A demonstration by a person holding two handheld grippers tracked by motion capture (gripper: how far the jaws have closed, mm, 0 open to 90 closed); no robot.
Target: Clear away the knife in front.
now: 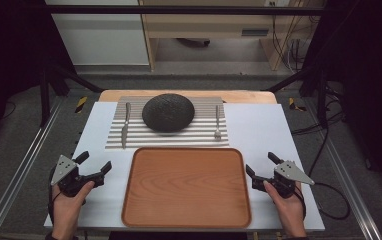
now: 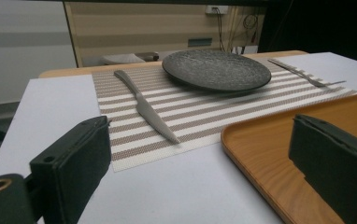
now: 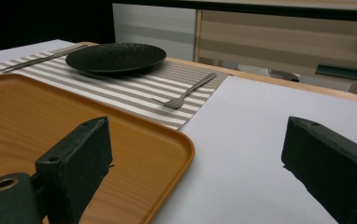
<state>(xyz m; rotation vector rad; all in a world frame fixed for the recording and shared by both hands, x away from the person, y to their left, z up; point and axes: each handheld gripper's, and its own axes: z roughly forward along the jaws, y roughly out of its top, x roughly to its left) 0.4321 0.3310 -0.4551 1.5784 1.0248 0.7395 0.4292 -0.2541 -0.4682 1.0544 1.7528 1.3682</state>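
A dark textured plate point(image 1: 168, 112) sits in the middle of a striped placemat point(image 1: 179, 135) at the far side of the table. A knife point(image 1: 125, 125) lies on the mat left of the plate and a fork point(image 1: 217, 123) lies right of it. In front of the mat rests an empty wooden tray point(image 1: 186, 186). My left gripper point(image 1: 95, 167) rests open at the tray's left, nothing between its jaws. My right gripper point(image 1: 261, 165) rests open at the tray's right, also empty. In the left gripper view the knife point(image 2: 146, 107) and plate point(image 2: 216, 70) lie ahead; the right gripper view shows the fork point(image 3: 186, 93).
A white board point(image 1: 259, 125) covers the tabletop under the mat and tray. Metal frame rails point(image 1: 24, 165) run along both sides of the table. Cabinets and cables point(image 1: 289, 45) stand beyond the far edge.
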